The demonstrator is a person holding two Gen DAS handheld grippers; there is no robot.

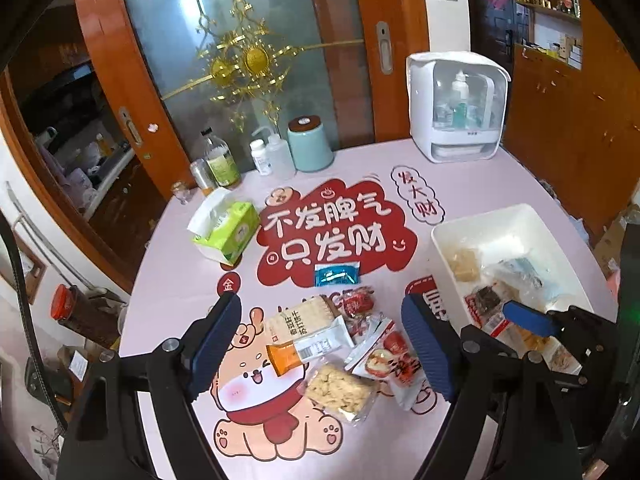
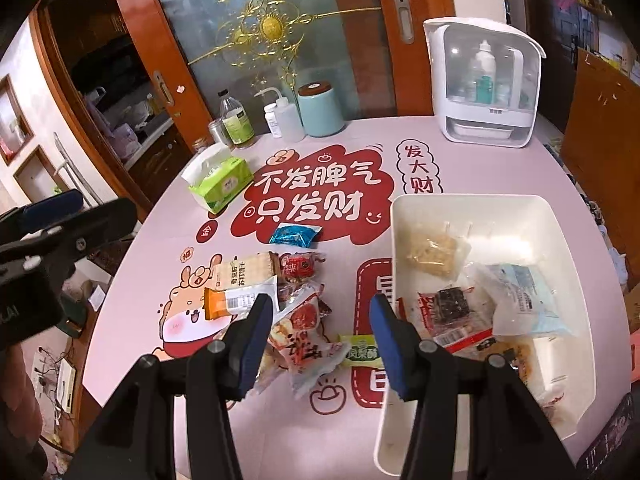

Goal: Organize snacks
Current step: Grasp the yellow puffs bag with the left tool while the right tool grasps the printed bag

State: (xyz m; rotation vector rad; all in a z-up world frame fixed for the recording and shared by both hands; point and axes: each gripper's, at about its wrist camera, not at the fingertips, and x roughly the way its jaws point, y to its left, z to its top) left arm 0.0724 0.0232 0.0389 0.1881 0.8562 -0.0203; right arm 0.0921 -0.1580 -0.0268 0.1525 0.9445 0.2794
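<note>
A pile of loose snacks lies on the pink round table (image 1: 180, 280): a cracker pack (image 1: 300, 316), an orange-and-white bar (image 1: 308, 350), a clear bag of puffed pieces (image 1: 340, 390), a red-and-white bag (image 1: 384, 356) and a blue packet (image 1: 336, 276). My left gripper (image 1: 322, 346) hovers above this pile, open, holding nothing. A white bin (image 2: 472, 198) with several snacks inside stands at the right. My right gripper (image 2: 320, 344) is open and bare over the red-and-white bag (image 2: 304, 340) and a green pack (image 2: 358, 354), just left of the bin.
A green tissue box (image 1: 226, 228) sits at the table's left. Bottles, a teal canister (image 1: 310, 144) and a white cabinet appliance (image 1: 456, 108) line the far edge before a glass door. The table's edge curves close on the left.
</note>
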